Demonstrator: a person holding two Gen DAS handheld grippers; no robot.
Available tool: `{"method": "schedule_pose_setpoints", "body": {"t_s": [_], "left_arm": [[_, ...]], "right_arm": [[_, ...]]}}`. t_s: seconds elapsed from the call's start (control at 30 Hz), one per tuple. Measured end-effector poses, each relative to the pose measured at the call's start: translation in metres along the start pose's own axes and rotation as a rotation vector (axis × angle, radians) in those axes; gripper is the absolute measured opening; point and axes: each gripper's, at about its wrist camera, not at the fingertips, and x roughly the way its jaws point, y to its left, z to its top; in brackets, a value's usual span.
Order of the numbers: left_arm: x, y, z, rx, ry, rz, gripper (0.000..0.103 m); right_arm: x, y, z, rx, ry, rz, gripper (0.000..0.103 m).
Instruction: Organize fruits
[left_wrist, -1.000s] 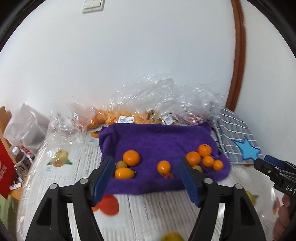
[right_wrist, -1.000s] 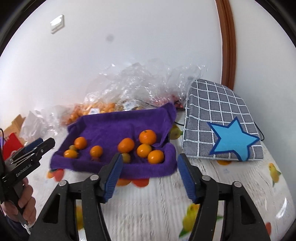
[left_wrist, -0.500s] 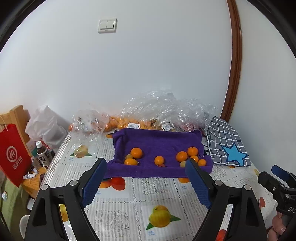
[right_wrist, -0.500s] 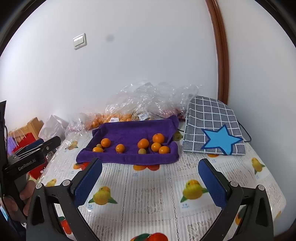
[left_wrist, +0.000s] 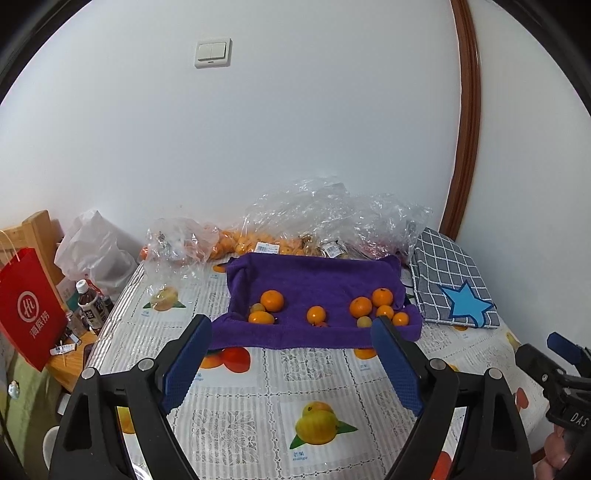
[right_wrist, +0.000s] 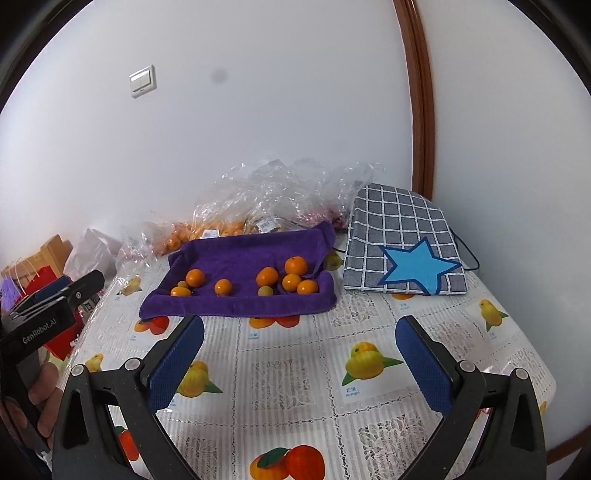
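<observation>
My left gripper (left_wrist: 291, 363) hangs over the bench (left_wrist: 236, 384) with its fingers (left_wrist: 186, 363) spread wide and nothing between them. Straight ahead of them, well beyond the tips, the purple towel (left_wrist: 314, 273) lies on the bench with its edges turned up like a shallow tray. Its long side runs crosswise to my fingers. Going across it from the left, I see a left group of oranges (left_wrist: 266, 307) by the towel's near-left part, then a single orange (left_wrist: 316, 315) about on my centre line, then a right cluster of oranges (left_wrist: 380, 308).

My right gripper (right_wrist: 299, 362) is likewise spread and empty. From there the towel sits forward and to the left of the fingers, with the right cluster (right_wrist: 291, 278) the closest fruit, and a grey checked cushion (right_wrist: 402, 243) forward and to the right. Behind the towel, clear bags (right_wrist: 266, 206) hold more oranges.

As I judge it, each hand is nearer its own end of the towel. The fruit already lies gathered on the towel, which fits both sorting under way and sorting finished, so I can't tell which.
</observation>
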Motion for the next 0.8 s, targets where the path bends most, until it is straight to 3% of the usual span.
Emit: {"method": "schedule_pose_setpoints", "body": {"t_s": [0.8], "left_arm": [[0.0008, 0.0049, 0.0013, -0.021, 0.002, 0.002, 0.087]], "right_arm": [[-0.0041, 0.0086, 0.0001, -0.011, -0.008, -0.002, 0.102]]}}
